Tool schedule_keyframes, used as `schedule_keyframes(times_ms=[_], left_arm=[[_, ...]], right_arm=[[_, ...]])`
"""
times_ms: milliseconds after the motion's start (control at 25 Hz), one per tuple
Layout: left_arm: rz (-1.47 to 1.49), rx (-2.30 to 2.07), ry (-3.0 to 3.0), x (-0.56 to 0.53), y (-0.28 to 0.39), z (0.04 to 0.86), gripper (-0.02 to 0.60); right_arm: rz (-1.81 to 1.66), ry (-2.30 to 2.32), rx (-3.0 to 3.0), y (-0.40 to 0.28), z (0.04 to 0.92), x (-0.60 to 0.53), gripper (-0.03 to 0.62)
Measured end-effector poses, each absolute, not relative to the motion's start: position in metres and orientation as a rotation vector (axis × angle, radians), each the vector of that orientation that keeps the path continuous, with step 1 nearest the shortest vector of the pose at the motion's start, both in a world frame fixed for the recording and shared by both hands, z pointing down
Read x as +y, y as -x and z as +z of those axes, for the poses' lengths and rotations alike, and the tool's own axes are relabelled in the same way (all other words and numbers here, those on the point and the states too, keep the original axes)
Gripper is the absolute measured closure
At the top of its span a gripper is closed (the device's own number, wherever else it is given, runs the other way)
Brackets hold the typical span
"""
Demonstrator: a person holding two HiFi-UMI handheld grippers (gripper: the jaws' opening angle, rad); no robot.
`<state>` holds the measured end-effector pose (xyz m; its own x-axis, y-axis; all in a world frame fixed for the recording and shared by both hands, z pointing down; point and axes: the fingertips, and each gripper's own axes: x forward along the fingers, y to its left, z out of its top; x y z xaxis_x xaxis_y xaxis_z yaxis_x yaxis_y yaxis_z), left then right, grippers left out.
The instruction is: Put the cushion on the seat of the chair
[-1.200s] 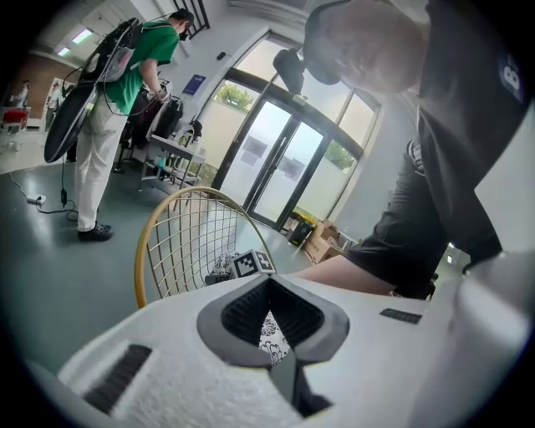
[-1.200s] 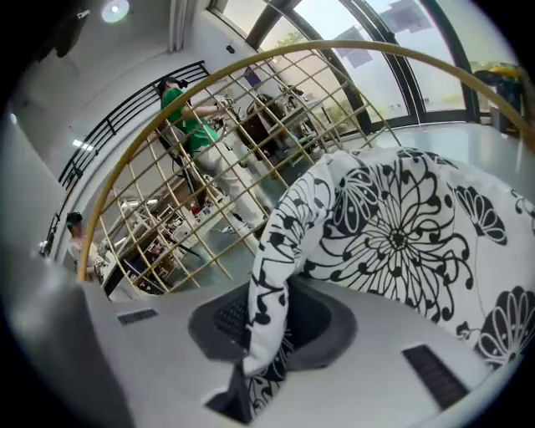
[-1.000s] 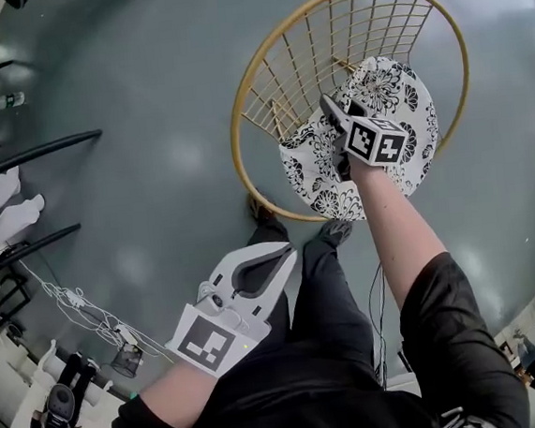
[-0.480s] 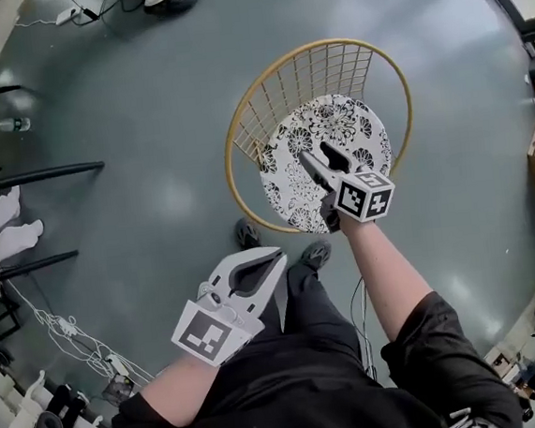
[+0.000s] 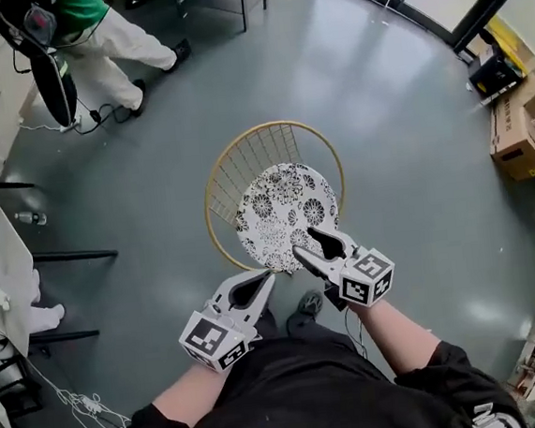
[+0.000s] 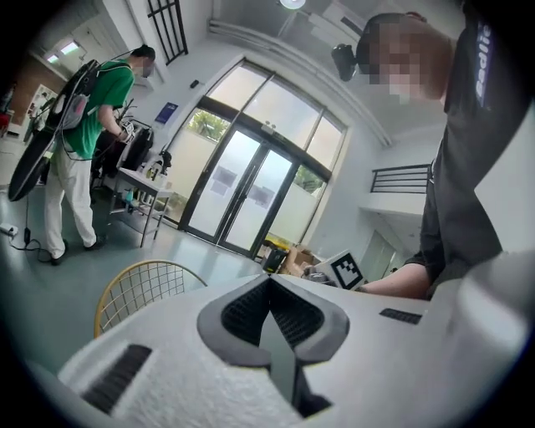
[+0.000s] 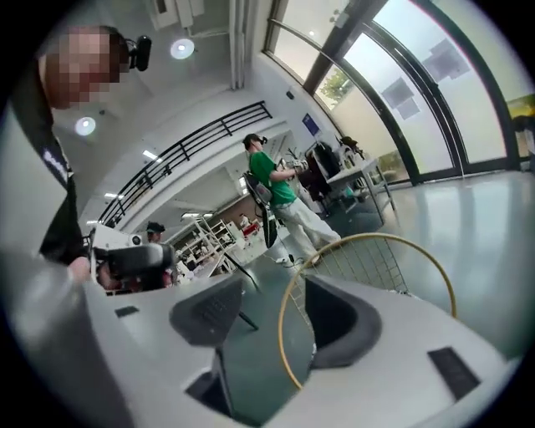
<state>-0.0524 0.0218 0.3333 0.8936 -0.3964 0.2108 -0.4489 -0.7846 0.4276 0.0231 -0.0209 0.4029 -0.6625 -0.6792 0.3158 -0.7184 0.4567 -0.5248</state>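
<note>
Head view, entry by item.

Cushion (image 5: 287, 218): one. Round, white with black floral print. It lies flat on the seat of the chair, with its near edge reaching the rim.

Chair (image 5: 248, 154): one. Round gold wire frame standing on the grey floor, with the mesh back on the far side.

Left hand-held gripper (image 5: 260, 282): one. Jaws are pressed together with nothing between them.

Right hand-held gripper (image 5: 304, 241): one. Jaws are spread wide and empty. In the right gripper view only the distant chair rim shows through the gap. Both tools hang on the near side of the chair, clear of the cushion.

Step in hand, as judged: the cushion looks placed, so what remains is a check and a clean retreat. To do it well, keep both tools off the wire rim so the chair is not jogged. Confirm the cushion sits level and centred. If it overhangs the front, nudge it toward the back with closed jaws and do not re-grip it.

Bystander in green top (image 5: 104, 31): one, far left.

Cardboard boxes (image 5: 522, 118): at least two, at the right edge.
</note>
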Motion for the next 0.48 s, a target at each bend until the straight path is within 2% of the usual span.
schedule_keyframes(times_ms=[120, 280, 480], left_arm=[[0.139, -0.569, -2.621, 0.030, 0.036, 0.311, 0.566], [0.145, -0.503, -2.681, 0.041, 0.012, 0.290, 0.565], [0.148, -0.425, -2.775, 0.052, -0.007, 0.260, 0.565]], right_arm=[[0.883, -1.254, -2.686, -0.026, 0.355, 0.000, 0.356], [0.789, -1.310, -2.717, -0.034, 0.317, 0.022, 0.453], [0.723, -1.373, -2.762, -0.042, 0.282, 0.043, 0.513]])
